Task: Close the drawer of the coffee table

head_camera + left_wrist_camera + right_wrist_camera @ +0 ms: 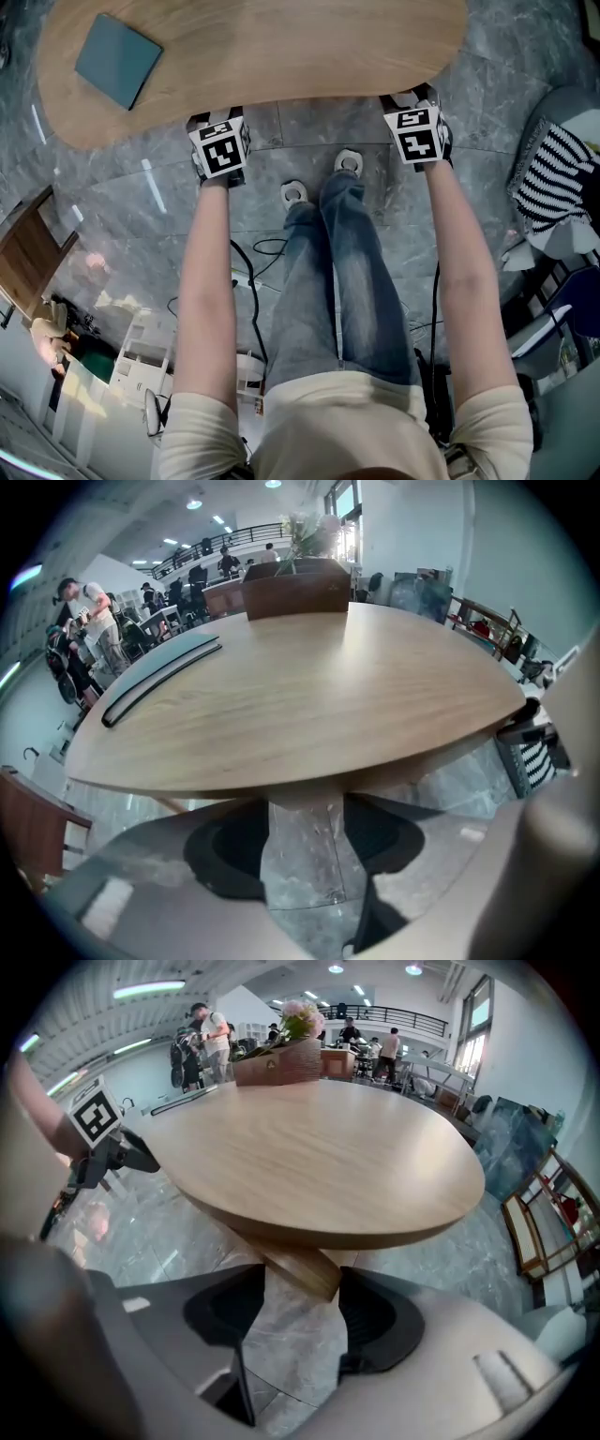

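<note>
The left gripper (217, 131) and right gripper (415, 117) hung at the coffee table's (281, 47) six-o'clock edge, both with jaws apart, holding nothing. A teal pad (117, 59) lay at its ten o'clock.

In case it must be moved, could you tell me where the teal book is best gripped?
Take the teal book by its near corner, with the left gripper coming in low over the rim of the tabletop. The book lies flat and thin, so jaws from above would likely find no edge. That corner sits near the rim and could be slid to overhang first.
</note>
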The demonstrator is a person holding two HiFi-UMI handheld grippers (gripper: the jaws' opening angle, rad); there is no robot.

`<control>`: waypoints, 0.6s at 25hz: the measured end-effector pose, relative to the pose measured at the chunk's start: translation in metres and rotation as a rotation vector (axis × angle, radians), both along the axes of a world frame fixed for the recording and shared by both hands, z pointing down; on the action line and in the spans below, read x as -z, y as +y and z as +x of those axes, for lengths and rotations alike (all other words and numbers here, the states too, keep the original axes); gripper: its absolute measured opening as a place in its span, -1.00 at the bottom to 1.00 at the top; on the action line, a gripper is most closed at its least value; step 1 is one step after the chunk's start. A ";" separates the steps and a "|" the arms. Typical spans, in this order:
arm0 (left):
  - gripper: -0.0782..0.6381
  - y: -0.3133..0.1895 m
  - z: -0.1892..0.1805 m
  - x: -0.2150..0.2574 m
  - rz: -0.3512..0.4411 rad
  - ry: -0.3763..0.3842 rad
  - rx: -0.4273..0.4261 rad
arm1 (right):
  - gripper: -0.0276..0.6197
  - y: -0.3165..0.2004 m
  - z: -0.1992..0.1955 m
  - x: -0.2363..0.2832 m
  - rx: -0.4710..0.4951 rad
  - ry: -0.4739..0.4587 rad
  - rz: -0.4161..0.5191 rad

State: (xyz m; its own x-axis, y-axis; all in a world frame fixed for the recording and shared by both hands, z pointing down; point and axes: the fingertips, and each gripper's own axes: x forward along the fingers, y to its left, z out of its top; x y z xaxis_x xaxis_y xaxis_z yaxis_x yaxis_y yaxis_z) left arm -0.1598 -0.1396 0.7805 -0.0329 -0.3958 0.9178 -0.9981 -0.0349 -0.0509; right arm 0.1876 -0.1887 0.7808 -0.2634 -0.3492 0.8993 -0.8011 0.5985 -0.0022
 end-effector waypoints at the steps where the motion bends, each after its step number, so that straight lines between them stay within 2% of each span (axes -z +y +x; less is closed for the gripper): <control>1: -0.08 0.001 0.001 -0.001 0.009 0.010 0.022 | -0.12 0.000 0.003 0.000 -0.037 -0.003 0.010; 5: -0.08 0.011 0.010 -0.003 0.044 0.057 0.088 | -0.11 0.009 0.013 -0.001 -0.196 -0.004 0.055; 10: -0.12 0.029 0.042 0.002 0.103 0.115 0.030 | -0.13 0.041 -0.004 0.004 -0.275 -0.057 0.053; 12: -0.24 0.037 0.053 0.008 0.126 0.133 0.017 | -0.24 0.055 -0.016 0.012 -0.281 -0.083 0.065; 14: -0.38 0.046 0.059 0.017 0.150 0.152 0.020 | -0.47 0.068 -0.027 0.020 -0.284 -0.101 0.079; 15: -0.46 0.050 0.061 0.021 0.162 0.161 0.027 | -0.52 0.073 -0.034 0.025 -0.287 -0.112 0.088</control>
State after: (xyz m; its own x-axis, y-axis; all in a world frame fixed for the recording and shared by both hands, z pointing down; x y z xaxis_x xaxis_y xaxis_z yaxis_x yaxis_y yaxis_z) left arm -0.0988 -0.0897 0.7590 0.0967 -0.5392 0.8366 -0.9942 -0.0126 0.1068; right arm 0.1541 -0.1154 0.7562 -0.2384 -0.4989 0.8332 -0.9351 0.3496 -0.0582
